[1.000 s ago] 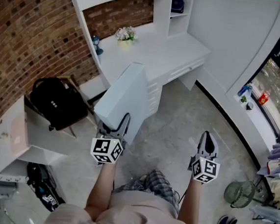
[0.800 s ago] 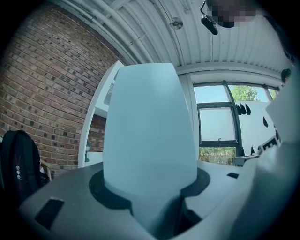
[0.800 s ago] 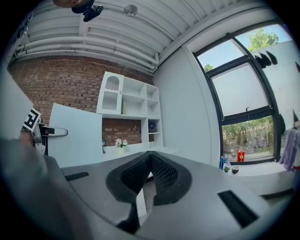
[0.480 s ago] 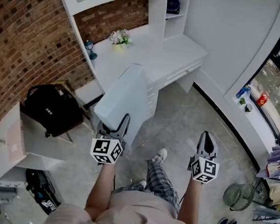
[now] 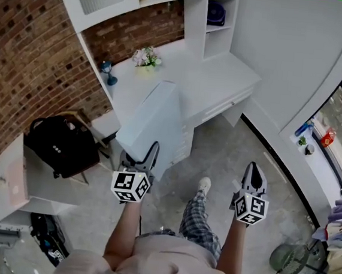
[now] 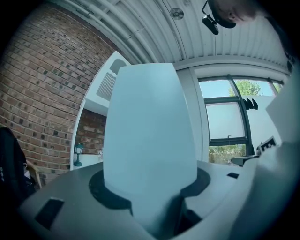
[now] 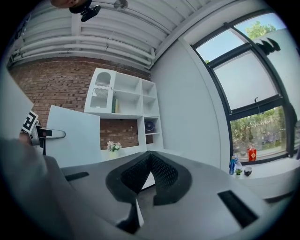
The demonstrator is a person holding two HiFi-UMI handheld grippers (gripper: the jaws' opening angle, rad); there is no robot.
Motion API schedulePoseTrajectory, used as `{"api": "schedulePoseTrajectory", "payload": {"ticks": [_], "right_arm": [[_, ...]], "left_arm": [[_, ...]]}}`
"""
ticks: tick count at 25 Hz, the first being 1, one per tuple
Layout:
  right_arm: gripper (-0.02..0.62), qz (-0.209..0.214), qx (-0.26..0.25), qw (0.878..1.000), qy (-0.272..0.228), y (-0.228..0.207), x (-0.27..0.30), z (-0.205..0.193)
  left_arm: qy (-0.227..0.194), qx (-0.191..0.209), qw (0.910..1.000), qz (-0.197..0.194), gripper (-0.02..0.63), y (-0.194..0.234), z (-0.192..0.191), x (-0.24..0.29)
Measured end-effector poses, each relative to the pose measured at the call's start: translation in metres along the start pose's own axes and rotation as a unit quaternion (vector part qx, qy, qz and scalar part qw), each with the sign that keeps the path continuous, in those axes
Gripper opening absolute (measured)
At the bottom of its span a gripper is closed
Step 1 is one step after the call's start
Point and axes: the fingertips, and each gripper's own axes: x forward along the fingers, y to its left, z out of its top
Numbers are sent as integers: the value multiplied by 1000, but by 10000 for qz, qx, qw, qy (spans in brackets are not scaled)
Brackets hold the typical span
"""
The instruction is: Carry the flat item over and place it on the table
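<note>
The white bench [image 5: 219,78] stands by the brick wall [image 5: 22,59]. The pale board [image 5: 154,123] is in the air short of it, its lower edge clamped in the left gripper's [image 5: 139,157] jaws. The right gripper's [image 5: 252,170] jaws are closed together and empty.

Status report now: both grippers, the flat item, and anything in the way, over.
Left gripper shut on flat panel, near end. Right gripper shut, empty. Panel above floor, not yet on white desk. Flowers at desk's back edge.
</note>
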Motion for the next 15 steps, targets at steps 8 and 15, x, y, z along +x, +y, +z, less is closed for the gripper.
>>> {"api": "schedulePoseTrajectory", "payload": {"ticks": [8, 15], "right_arm": [[15, 590, -36, 9982, -58, -40, 197, 19], [15, 1294, -230, 9913, 107, -47, 354, 45]], "left_arm": [[-211, 116, 9988, 429, 273, 18, 14, 167], [-192, 74, 9944, 1033, 273, 41, 25, 284]]}}
